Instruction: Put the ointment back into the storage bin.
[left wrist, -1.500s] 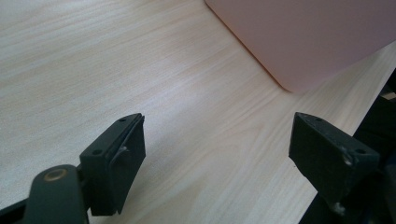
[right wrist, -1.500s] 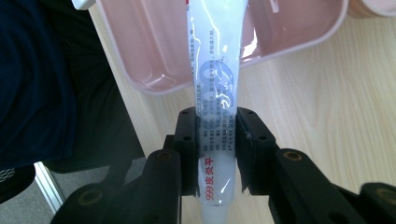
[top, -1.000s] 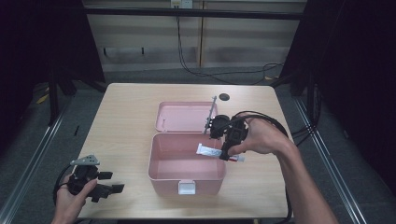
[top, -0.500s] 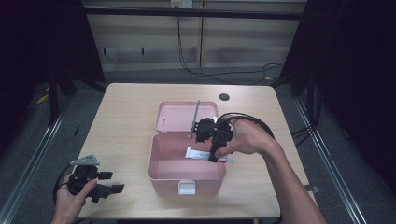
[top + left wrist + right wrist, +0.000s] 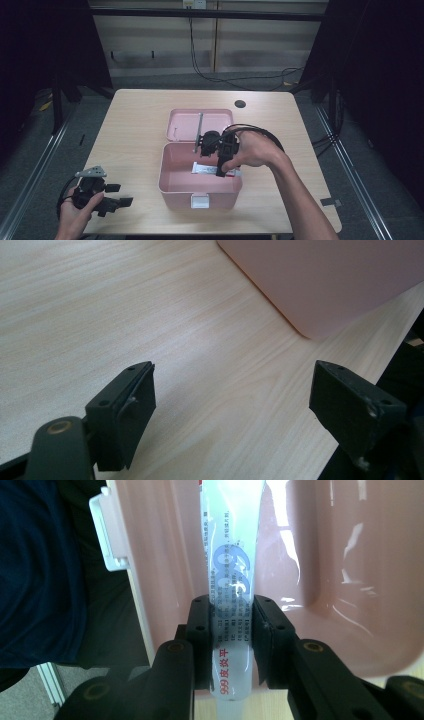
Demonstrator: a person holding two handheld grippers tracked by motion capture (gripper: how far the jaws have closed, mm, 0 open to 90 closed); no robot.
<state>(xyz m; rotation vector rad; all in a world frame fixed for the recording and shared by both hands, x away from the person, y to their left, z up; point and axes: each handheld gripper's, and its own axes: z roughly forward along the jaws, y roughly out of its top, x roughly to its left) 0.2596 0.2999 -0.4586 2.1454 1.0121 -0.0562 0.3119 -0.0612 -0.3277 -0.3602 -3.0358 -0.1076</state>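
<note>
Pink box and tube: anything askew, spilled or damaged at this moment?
Nothing stands out. The pink box sits open and squarely on the table, and the right gripper holds the white tube over its inside. No spill or damage shows.

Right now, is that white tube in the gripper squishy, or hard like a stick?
Probably squishy: the white tube looks like a soft plastic ointment tube, pinched by the right gripper. Its glossy skin may be slippery. It seems light, hanging straight over the pink box.
</note>
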